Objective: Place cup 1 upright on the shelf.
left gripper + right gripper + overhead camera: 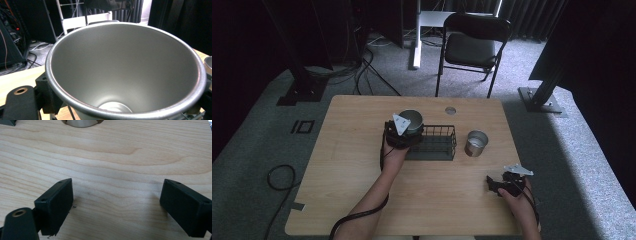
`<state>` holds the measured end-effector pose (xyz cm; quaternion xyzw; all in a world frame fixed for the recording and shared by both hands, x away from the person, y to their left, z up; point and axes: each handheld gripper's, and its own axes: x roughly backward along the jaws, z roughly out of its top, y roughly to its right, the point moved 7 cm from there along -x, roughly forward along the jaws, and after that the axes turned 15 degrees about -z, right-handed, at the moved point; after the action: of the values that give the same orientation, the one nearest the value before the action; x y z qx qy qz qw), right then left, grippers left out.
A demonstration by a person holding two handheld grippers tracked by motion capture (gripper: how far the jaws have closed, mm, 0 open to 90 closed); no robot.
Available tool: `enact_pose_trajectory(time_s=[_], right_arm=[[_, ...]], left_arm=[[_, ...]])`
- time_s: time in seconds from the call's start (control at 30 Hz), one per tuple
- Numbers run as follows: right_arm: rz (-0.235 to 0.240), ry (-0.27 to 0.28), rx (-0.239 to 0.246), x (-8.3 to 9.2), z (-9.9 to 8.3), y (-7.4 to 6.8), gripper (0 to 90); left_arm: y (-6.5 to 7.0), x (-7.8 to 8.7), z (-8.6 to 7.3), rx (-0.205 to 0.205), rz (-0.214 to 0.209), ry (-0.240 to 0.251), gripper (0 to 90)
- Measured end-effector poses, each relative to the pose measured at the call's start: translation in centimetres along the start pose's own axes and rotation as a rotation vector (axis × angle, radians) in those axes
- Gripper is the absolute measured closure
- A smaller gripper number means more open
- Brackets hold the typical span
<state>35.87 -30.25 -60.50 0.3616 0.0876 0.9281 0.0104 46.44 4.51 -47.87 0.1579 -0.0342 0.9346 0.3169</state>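
My left gripper (pixel 404 131) is shut on a grey metal cup (pixel 412 119) at the left end of a black wire basket (pixel 437 143). The cup (pixel 125 65) shows its empty inside in the left gripper view, pinched at the rim between the two jaws of the left gripper (pixel 125 101). A second metal cup (pixel 475 143) stands on the table right of the basket; its base (pixel 80 122) shows at the top of the right gripper view. My right gripper (pixel 493 184) rests low near the front right, and the right gripper (pixel 116 202) is open over bare wood.
The wooden table (pixel 362 200) has a round cable hole (pixel 450 110) near its far edge. A black folding chair (pixel 472 47) and a white desk leg (pixel 416 50) stand beyond it. Cables (pixel 279 177) lie on the carpet at left.
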Motion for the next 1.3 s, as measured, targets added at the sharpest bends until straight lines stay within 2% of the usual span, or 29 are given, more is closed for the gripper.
enact_pose_trajectory(time_s=[0.17,0.43,0.67,0.7,0.77,1.03,1.2,1.3], right_arm=[[0.0,0.0,0.0,0.0,0.0,0.0,11.2],[0.0,0.0,0.0,0.0,0.0,0.0,11.2],[0.0,0.0,0.0,0.0,0.0,0.0,11.2],[0.0,0.0,0.0,0.0,0.0,0.0,11.2],[0.0,0.0,0.0,0.0,0.0,0.0,11.2],[0.0,0.0,0.0,0.0,0.0,0.0,11.2],[0.0,0.0,0.0,0.0,0.0,0.0,11.2],[0.0,0.0,0.0,0.0,0.0,0.0,11.3]], left_arm=[[0.2,-0.4,-0.6,0.018,-0.004,-0.009,14.8],[0.3,-0.9,-1.2,0.02,-0.004,-0.027,14.8],[0.5,-1.4,-1.8,0.026,-0.016,-0.033,14.7],[0.5,-1.6,-2.1,0.035,-0.024,-0.047,14.7],[0.6,-1.7,-2.2,0.021,-0.016,-0.049,14.8],[0.7,-1.7,-2.3,0.021,-0.014,-0.034,14.7],[0.6,-1.8,-2.2,0.026,-0.035,-0.044,14.5],[0.6,-1.7,-2.2,0.042,-0.044,-0.051,12.9]])
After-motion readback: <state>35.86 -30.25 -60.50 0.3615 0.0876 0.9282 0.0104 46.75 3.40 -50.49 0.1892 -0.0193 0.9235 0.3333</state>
